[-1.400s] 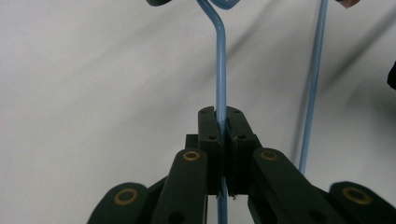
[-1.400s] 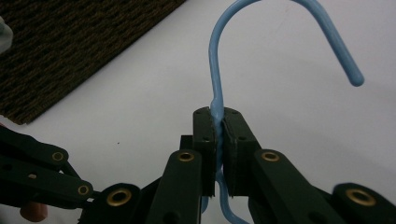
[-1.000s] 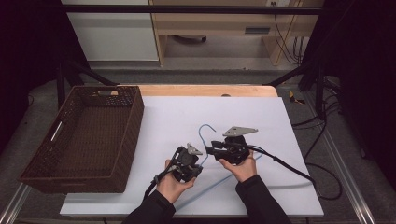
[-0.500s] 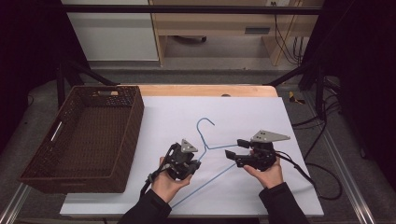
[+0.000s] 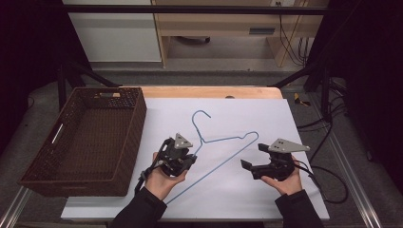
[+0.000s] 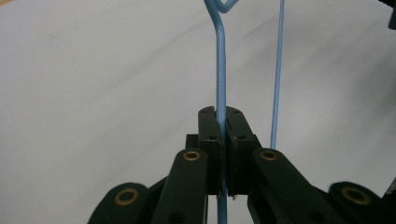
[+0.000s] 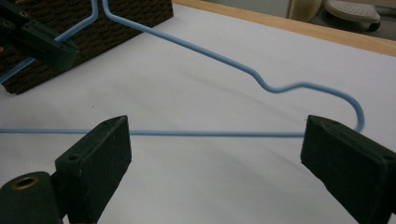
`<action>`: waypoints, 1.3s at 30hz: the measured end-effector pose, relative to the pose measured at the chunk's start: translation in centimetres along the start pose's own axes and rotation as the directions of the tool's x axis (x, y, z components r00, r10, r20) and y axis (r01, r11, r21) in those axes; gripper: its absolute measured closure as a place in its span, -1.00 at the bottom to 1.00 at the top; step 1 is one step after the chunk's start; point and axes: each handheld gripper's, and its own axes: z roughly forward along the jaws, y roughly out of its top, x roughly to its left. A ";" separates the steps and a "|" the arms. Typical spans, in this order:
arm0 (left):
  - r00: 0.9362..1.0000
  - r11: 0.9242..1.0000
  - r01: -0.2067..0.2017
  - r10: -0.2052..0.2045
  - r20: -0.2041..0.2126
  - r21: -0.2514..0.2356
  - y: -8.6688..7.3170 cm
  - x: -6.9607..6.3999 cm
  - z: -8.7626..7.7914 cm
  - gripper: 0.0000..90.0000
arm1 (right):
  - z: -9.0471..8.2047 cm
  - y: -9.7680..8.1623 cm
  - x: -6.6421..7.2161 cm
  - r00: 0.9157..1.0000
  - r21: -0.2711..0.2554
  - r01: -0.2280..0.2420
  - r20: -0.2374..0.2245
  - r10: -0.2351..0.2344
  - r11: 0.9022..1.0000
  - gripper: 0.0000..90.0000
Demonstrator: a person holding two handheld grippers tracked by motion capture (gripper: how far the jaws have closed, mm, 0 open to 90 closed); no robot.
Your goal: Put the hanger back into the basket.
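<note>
Your left gripper (image 5: 177,154) has its fingers (image 6: 209,135) pressed together on the blue wire hanger (image 5: 223,140), pinching one sloping arm of it just below the neck. The hanger sits over the middle of the white counter (image 5: 247,114), its hook (image 5: 202,114) pointing away from you and its long bottom wire running back toward your left sleeve. Your right gripper (image 5: 256,161) sits just beside the hanger's far shoulder bend, fingers (image 7: 100,154) spread wide apart, gripping nothing. A brown wicker basket (image 5: 38,175) stands at the counter's left edge.
</note>
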 end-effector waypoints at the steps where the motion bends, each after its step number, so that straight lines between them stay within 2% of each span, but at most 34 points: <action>1: 1.000 1.000 0.001 -0.002 -0.005 -0.006 0.1 0.2 -0.2 0.93 | -0.2 -0.1 -0.1 1.000 -0.004 -0.011 0.003 0.011 1.000 -0.83; 8: 0.999 0.999 -0.005 0.003 -0.036 -0.039 0.9 1.6 -2.2 0.93 | -1.5 -1.2 -1.1 0.999 0.001 -0.031 0.030 0.031 1.000 -0.88; 11: 0.999 0.999 -0.009 0.008 -0.033 -0.044 1.4 2.3 -3.0 0.93 | -1.8 -1.4 -1.4 0.999 -0.005 -0.039 0.037 0.039 0.999 -0.89; 15: 0.999 0.999 -0.032 0.031 -0.009 -0.031 2.0 3.2 -3.9 0.93 | -2.0 -1.6 -1.6 0.998 -0.001 -0.039 0.042 0.039 0.999 -0.89; 22: 0.997 0.997 -0.078 0.078 -0.009 -0.006 3.2 4.4 -5.5 0.93 | -2.4 -2.1 -1.7 0.998 0.009 -0.041 0.052 0.040 0.999 -0.91; 27: 0.996 0.996 -0.084 0.084 -0.008 -0.009 4.0 5.4 -7.0 0.93 | -2.6 -2.2 -1.8 0.998 -0.002 -0.038 0.059 0.038 0.999 -0.93; 34: 0.993 0.993 -0.116 0.115 -0.027 0.001 4.6 6.3 -8.3 0.93 | -2.9 -2.1 -1.9 0.997 -0.011 -0.036 0.064 0.036 0.999 -0.94; 36: 0.991 0.992 -0.123 0.123 -0.047 0.002 4.8 6.6 -8.6 0.93 | -2.9 -2.2 -2.0 0.997 -0.010 -0.038 0.072 0.039 0.999 -0.95; 39: 0.992 0.993 -0.117 0.116 -0.051 -0.013 5.1 7.1 -9.4 0.93 | -3.1 -2.2 -2.1 0.996 -0.016 -0.042 0.076 0.043 0.999 -0.97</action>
